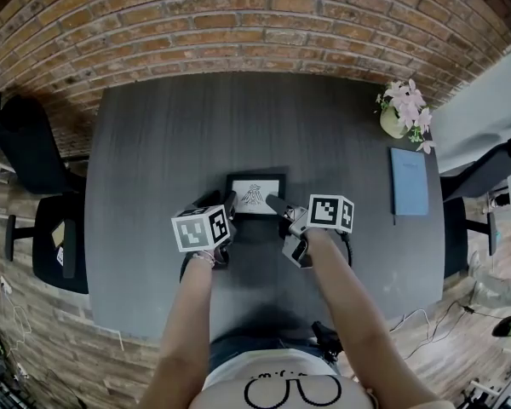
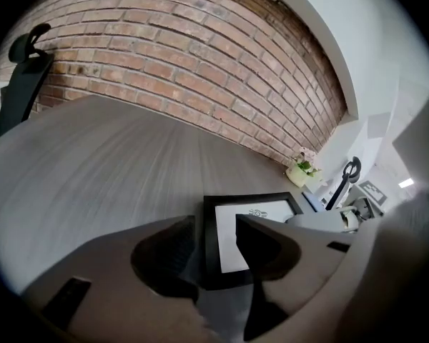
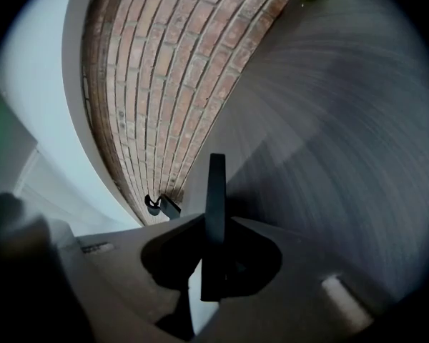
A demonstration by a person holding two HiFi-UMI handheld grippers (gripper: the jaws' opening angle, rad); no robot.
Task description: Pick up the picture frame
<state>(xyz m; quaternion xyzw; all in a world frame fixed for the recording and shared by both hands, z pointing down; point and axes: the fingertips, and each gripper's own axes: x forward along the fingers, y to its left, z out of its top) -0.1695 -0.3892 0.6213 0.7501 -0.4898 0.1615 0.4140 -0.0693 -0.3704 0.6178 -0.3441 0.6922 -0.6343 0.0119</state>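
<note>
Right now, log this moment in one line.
right gripper: shut on picture frame | left gripper: open, frame edge between jaws

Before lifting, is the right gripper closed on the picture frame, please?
Shut: the right gripper clamps both faces of the picture frame.

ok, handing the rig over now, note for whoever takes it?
Left gripper: open, jaws either side of the left edge of the picture frame, not clamped.
Right gripper: shut on the frame's right edge.
Frame is in the middle of the table; can't tell if it has lifted off.
Done: right-side grip.
Left: lift the frame, closing the left gripper if needed.
</note>
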